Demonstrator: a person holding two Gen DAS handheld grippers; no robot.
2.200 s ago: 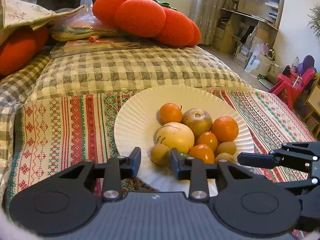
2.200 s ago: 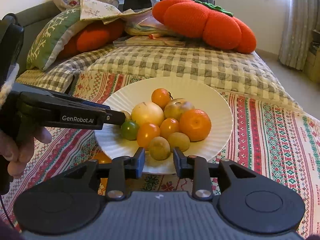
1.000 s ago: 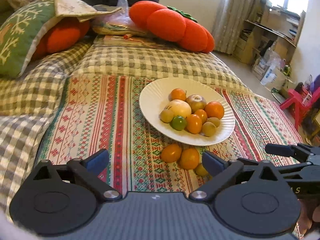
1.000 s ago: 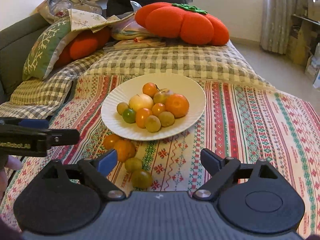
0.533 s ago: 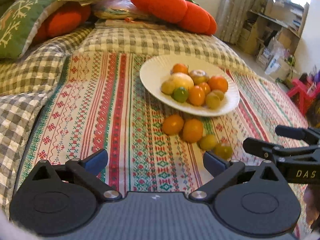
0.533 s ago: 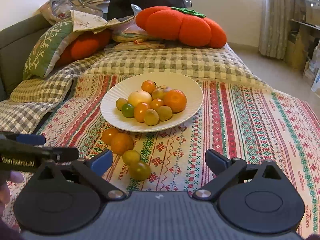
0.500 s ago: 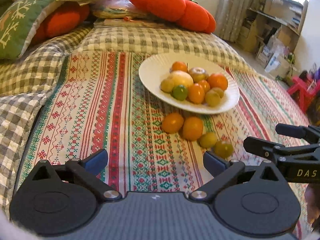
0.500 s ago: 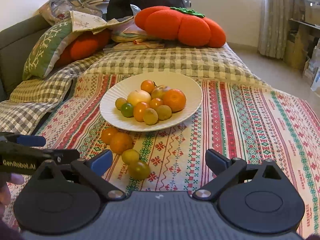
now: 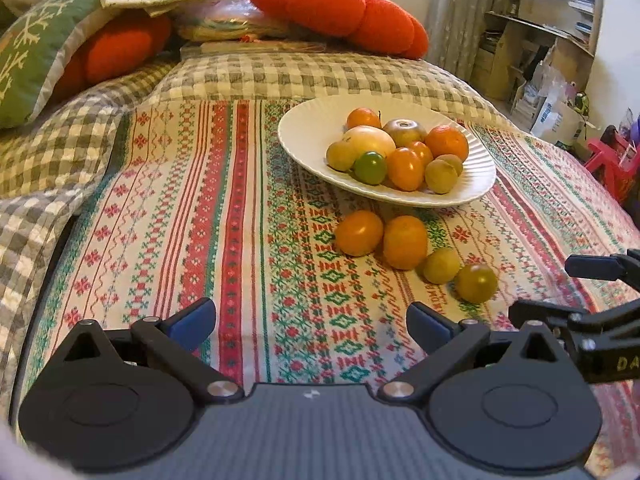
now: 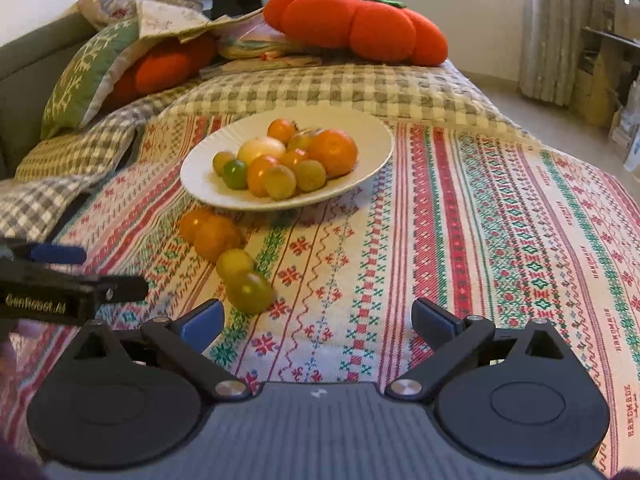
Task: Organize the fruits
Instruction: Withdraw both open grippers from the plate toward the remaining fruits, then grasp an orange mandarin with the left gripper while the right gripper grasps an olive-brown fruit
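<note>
Four loose fruits lay in a short diagonal row on the striped embroidered bedspread (image 9: 224, 208): a glossy orange tomato-like fruit (image 9: 358, 233) touching a rounder orange mandarin (image 9: 405, 241), then a small yellow-green fruit (image 9: 441, 265) and an olive-green one (image 9: 476, 283). They sat just in front of the white fluted paper plate (image 9: 476, 178), which already carried a heap of orange, yellow and green fruits; these four seemed the ones not yet gathered.

The left hand-held gripper (image 9: 312, 324) hung over bare cloth short of the row, its blue-padded jaws spread wide and holding nothing. The right hand-held gripper (image 10: 318, 322) was likewise empty; its jaws had just been opening and stood wide, nothing between them, the olive-green fruit just ahead of its left pad. That wide spread probably suited closing around a round fruit from either side.

Behind the plate lay a checked quilt (image 10: 340, 88) and a plush orange pumpkin cushion (image 10: 356, 26).
</note>
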